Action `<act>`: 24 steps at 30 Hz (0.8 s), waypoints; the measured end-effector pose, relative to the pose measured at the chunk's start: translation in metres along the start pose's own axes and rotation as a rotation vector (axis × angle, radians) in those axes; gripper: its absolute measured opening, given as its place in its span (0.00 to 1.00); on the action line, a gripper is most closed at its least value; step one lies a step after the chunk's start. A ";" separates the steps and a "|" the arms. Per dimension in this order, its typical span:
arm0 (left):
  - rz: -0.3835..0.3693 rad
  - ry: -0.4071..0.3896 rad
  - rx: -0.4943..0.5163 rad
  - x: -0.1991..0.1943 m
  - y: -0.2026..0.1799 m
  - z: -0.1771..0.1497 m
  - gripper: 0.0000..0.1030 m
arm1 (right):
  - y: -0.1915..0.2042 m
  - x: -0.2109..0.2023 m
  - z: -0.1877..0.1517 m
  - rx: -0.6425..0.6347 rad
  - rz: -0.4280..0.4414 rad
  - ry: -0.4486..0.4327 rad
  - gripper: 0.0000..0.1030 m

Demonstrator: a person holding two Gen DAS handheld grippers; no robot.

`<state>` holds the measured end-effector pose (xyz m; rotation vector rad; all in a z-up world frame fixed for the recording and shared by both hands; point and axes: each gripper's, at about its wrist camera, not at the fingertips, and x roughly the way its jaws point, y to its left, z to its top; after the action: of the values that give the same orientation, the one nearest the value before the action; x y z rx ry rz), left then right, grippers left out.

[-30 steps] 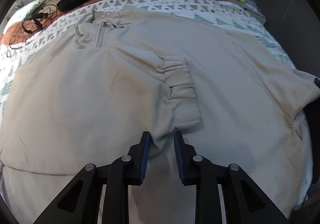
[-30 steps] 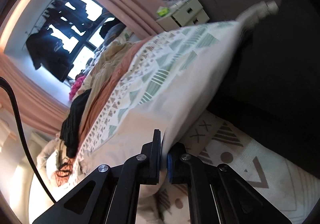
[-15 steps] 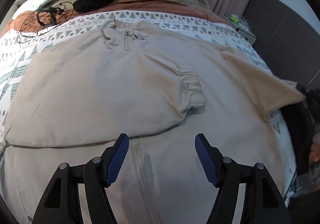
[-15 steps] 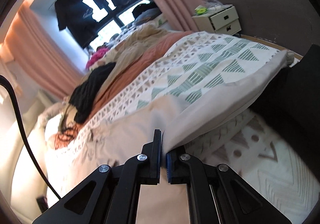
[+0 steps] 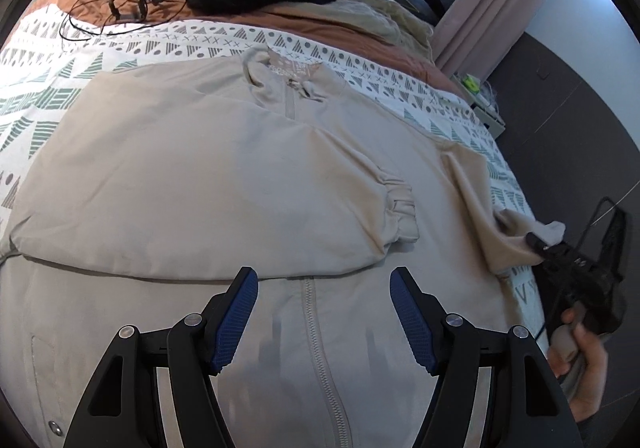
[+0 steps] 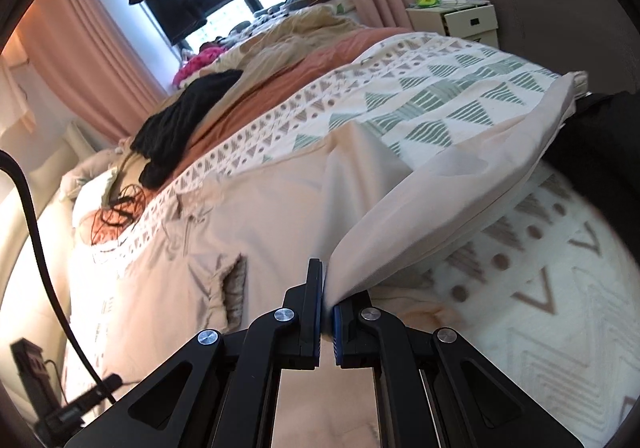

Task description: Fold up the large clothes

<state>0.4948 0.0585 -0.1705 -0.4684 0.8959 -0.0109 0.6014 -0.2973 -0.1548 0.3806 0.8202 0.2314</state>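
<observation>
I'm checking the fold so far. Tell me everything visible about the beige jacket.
The beige jacket lies front-up across the patterned bedspread, smooth woven fabric, centre zip, stand collar. One sleeve is folded over the chest, its elastic cuff lying flat. The right gripper pinches the other sleeve, lifted off the bed.

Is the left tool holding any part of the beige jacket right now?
No, the left tool stands open above the beige jacket, its blue pads apart with only the flat zipper front showing between them.

Beige jacket (image 5: 208, 176) spread flat — left gripper (image 5: 324, 288) fingers apart above it.
</observation>
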 end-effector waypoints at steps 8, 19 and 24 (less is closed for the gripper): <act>-0.017 -0.010 -0.001 -0.005 0.005 0.000 0.68 | -0.008 0.030 -0.014 0.120 -0.003 0.132 0.57; 0.050 -0.015 0.025 0.006 0.009 0.000 0.68 | -0.104 -0.001 -0.004 0.415 -0.017 -0.033 0.69; 0.060 -0.005 0.007 0.018 0.011 0.002 0.68 | -0.134 0.002 0.006 0.493 0.004 -0.094 0.69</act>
<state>0.5062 0.0657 -0.1873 -0.4350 0.9049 0.0424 0.6142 -0.4195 -0.2077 0.8498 0.7788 0.0105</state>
